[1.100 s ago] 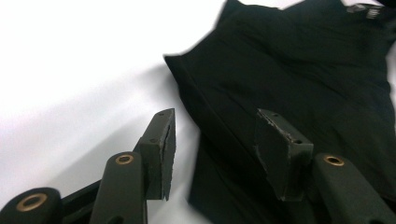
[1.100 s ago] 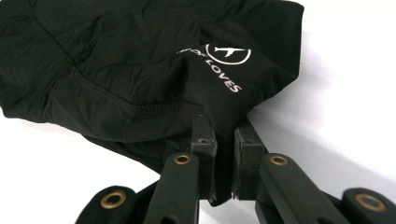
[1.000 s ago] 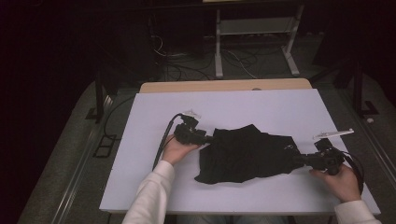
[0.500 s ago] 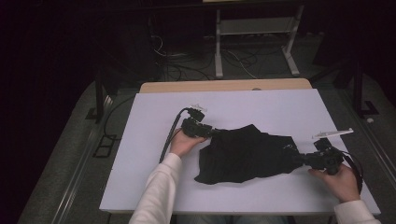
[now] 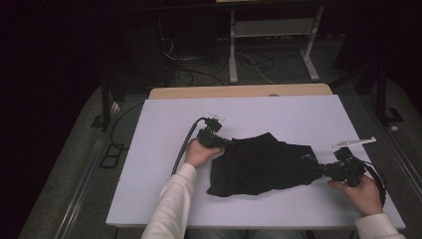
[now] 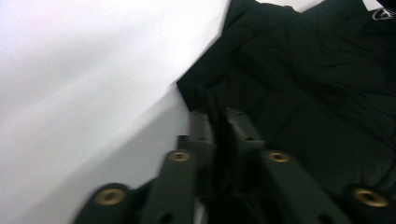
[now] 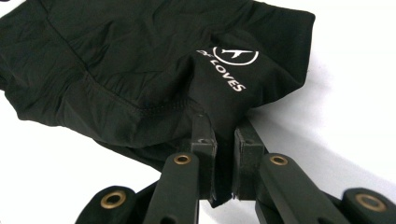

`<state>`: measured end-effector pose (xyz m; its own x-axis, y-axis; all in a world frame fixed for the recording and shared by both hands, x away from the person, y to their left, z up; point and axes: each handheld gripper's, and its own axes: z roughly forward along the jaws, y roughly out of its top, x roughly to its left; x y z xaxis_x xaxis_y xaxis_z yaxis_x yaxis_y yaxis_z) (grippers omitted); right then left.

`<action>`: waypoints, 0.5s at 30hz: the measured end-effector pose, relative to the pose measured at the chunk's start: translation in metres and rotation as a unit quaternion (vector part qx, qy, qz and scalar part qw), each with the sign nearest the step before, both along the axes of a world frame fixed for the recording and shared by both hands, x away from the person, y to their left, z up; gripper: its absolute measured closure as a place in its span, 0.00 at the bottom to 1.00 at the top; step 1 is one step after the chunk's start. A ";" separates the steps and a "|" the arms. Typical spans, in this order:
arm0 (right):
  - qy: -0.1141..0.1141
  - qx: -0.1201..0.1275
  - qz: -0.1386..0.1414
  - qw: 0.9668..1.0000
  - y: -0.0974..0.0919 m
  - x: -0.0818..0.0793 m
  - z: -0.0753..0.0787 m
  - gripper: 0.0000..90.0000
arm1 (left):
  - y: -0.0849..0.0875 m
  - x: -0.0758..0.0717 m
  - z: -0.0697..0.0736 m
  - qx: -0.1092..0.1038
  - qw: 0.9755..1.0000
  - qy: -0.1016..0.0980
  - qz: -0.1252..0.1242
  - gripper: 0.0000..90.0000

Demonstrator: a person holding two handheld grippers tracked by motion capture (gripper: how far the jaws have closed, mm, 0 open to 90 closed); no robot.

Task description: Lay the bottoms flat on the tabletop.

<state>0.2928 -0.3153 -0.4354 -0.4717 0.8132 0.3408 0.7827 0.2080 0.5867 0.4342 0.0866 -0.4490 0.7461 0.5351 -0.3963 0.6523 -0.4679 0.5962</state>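
Black garment point(image 5: 261, 164) pinched by left gripper point(image 5: 225, 143), right gripper point(image 5: 321, 170)

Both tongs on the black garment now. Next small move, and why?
Probably lift both hands a little and draw them apart. The left tongs, whose jaws have just been closing, pinch the black garment at its left edge, the right tongs clamp its right corner, and the cloth lies creased on the white table.

Dim, dark surroundings; bright white table point(image 5: 278, 114); left gripper view blurred
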 end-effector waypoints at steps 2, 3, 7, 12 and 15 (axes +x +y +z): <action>-0.001 0.001 -0.001 1.000 0.000 0.000 0.000 0.90 | 0.001 -0.001 0.001 0.001 1.000 -0.001 -0.005 0.93; -0.002 0.000 -0.001 1.000 0.000 0.000 0.001 0.90 | 0.001 -0.002 0.003 0.005 1.000 -0.004 -0.007 0.94; -0.005 0.001 -0.003 1.000 0.001 0.001 0.002 0.90 | 0.013 -0.012 0.017 0.006 0.999 -0.038 0.001 0.95; -0.033 0.007 -0.012 0.999 0.010 0.006 0.012 0.90 | 0.038 -0.033 0.034 -0.022 0.997 -0.071 0.022 0.95; -0.043 0.004 -0.002 0.999 0.020 0.011 0.017 0.90 | 0.048 -0.042 0.037 -0.021 0.996 -0.080 0.033 0.95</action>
<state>0.3034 -0.2948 -0.4182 -0.4964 0.8125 0.3056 0.7298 0.2001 0.6537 0.3922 0.1346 -0.4125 0.7651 0.5713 -0.2971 0.5756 -0.3998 0.7133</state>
